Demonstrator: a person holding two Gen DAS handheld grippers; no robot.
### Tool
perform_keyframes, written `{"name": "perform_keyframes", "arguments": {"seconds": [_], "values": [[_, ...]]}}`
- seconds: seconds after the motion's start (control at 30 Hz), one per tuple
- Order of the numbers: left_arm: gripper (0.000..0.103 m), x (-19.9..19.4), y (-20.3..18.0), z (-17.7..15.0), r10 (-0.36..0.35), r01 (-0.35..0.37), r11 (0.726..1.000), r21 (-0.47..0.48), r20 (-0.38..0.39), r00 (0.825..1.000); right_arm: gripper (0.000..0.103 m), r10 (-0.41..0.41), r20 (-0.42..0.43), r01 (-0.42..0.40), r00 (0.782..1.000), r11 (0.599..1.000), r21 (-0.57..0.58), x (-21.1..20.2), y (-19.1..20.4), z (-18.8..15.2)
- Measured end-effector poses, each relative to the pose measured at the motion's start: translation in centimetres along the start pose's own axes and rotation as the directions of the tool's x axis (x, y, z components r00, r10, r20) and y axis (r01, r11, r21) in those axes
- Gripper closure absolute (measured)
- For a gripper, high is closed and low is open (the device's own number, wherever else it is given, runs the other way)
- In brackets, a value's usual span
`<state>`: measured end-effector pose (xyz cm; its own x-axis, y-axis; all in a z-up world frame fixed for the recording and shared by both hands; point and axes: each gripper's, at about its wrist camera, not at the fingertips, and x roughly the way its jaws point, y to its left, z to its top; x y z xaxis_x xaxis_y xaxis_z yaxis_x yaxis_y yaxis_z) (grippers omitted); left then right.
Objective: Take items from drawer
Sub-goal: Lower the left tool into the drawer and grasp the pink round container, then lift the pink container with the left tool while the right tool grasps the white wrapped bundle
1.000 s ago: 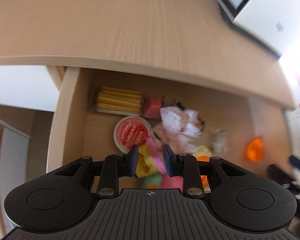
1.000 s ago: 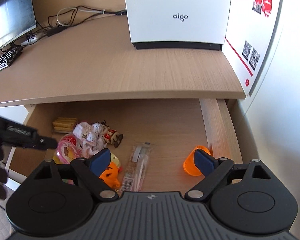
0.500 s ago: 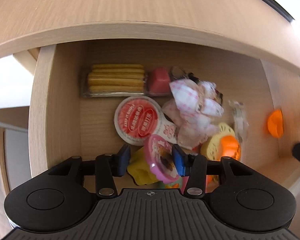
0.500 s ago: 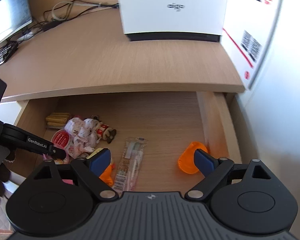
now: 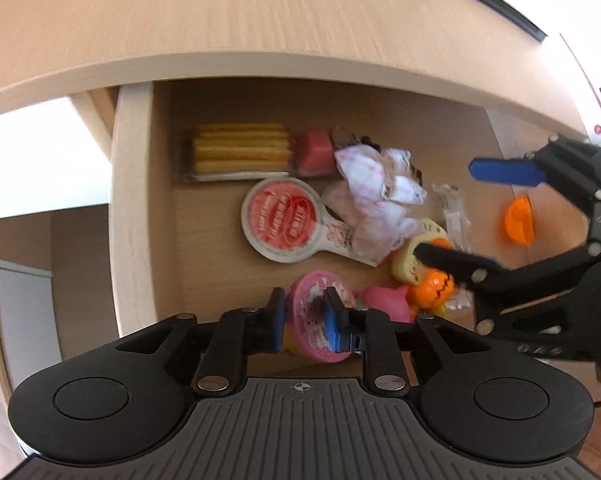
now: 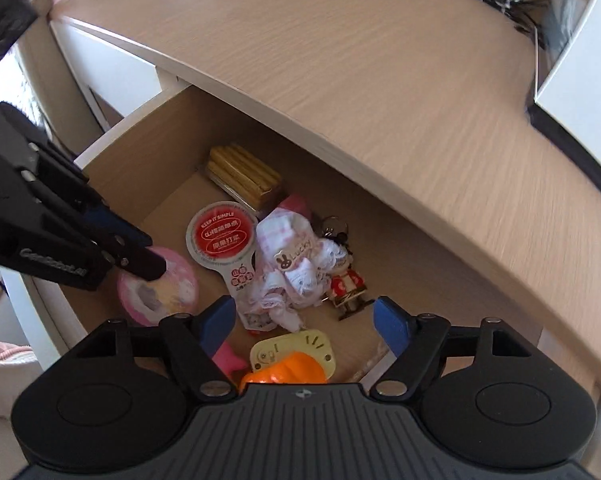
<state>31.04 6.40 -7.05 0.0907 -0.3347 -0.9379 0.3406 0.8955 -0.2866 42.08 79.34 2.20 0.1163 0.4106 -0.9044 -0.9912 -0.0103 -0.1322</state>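
Beneath the desk top (image 5: 260, 20), the open drawer (image 5: 134, 208) holds a jumble of small things. Its near left corner is where the left gripper (image 5: 303, 316) pinches the pink ring (image 5: 308, 312) across its rim, seemingly ready to lift. Over the orange toy (image 6: 288, 370), the right gripper (image 6: 304, 324) hangs spread wide, grasping nothing, likely the next pick.

Your drawer (image 5: 134, 200) sits open under the tabletop (image 5: 260, 12). In its back left corner lies the biscuit pack (image 5: 240, 154); in front of that, the round lid (image 5: 284, 220), with the cloth bundle (image 5: 376, 204) to its right. The ring toy (image 5: 314, 320) lies nearest the front, between your left gripper's (image 5: 302, 320) fingers. Your right gripper (image 6: 302, 320) hangs above the duck toy (image 6: 288, 364).
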Motion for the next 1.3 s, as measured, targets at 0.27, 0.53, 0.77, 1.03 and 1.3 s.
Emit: {"name": "perform_keyframes", "arguments": {"seconds": [0.27,0.53,0.77,1.03,1.3], "values": [[0.040,4.0,-1.6,1.2,-0.004,0.028,0.994,0.110,-0.209,0.978,0.026,-0.038,0.025,0.032,0.999,0.972,0.234,-2.0,-2.4,-2.0],[0.042,4.8,-1.4,2.0,-0.076,0.080,0.997,0.020,-0.159,0.984,0.026,-0.132,0.049,0.107,0.990,0.930,0.352,-4.4,-4.2,-5.1],[0.042,-1.9,-0.5,-0.5,-0.107,0.106,0.994,0.040,0.028,0.994,0.026,-0.066,0.110,0.026,0.992,0.944,0.330,-4.5,-3.8,-3.8],[0.042,-8.7,-0.3,-2.8,-0.050,0.053,0.999,-0.004,0.239,0.970,0.035,0.040,0.012,-0.040,0.999,0.999,0.031,1.8,0.6,0.7],[0.042,-9.9,0.3,-3.4,-0.039,0.058,0.997,-0.044,0.338,0.940,0.090,-0.015,-0.087,0.011,0.996,0.999,-0.044,5.4,2.7,3.5]]}}
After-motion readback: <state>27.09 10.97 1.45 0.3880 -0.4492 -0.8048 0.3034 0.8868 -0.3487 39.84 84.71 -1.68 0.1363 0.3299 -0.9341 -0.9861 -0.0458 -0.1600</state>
